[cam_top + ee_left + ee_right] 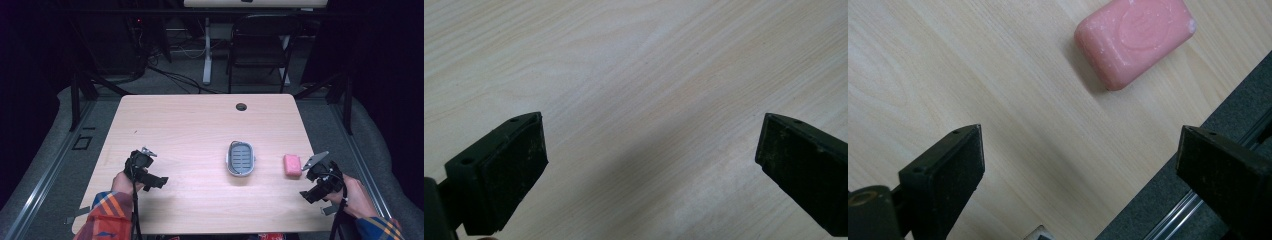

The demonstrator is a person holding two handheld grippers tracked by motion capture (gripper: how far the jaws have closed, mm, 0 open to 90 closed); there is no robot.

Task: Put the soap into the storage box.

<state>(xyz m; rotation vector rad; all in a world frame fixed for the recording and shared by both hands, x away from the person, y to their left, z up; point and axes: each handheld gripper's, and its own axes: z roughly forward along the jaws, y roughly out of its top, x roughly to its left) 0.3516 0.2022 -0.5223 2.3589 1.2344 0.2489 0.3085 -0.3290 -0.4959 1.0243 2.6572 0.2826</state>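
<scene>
Right gripper view puts the pink rectangular bar of soap (pixel 1135 41) up top, lying flat on the pale wood-grain tabletop (pixel 973 75), an oval stamp pressed into its upper face and white flecks along its edges. It sits ahead of the right hand-held gripper (pixel 1080 165), whose two black jaws are spread wide with nothing between them, and the soap is clear of both. One jaw hangs over the wood, the other over the tabletop's edge, where grey floor and a metal rail show below.

From the high view, that same soap (pixel 292 164) rests near the right side of the tabletop (pixel 200 125), just beside the right hand-held gripper (pixel 311 194), which a hand in a plaid-cuffed sleeve holds at the right front corner. To the left of the soap, a little apart from it, sits a grey oval soap dish with a slotted tray (pixel 241 158), roughly at the middle of the tabletop's near half.

Over on the other side, well apart from dish and soap, the left hand-held gripper (pixel 158 182) hovers near the front left of the tabletop. Left gripper view confirms it: the left hand-held gripper (pixel 651 165) has its jaws wide apart over bare wood grain (pixel 634 75), gripping nothing.

Farther back, a small round cable hole (pixel 241 106) marks the tabletop's far edge, and a dark folding chair (pixel 260 45) stands beyond it.
</scene>
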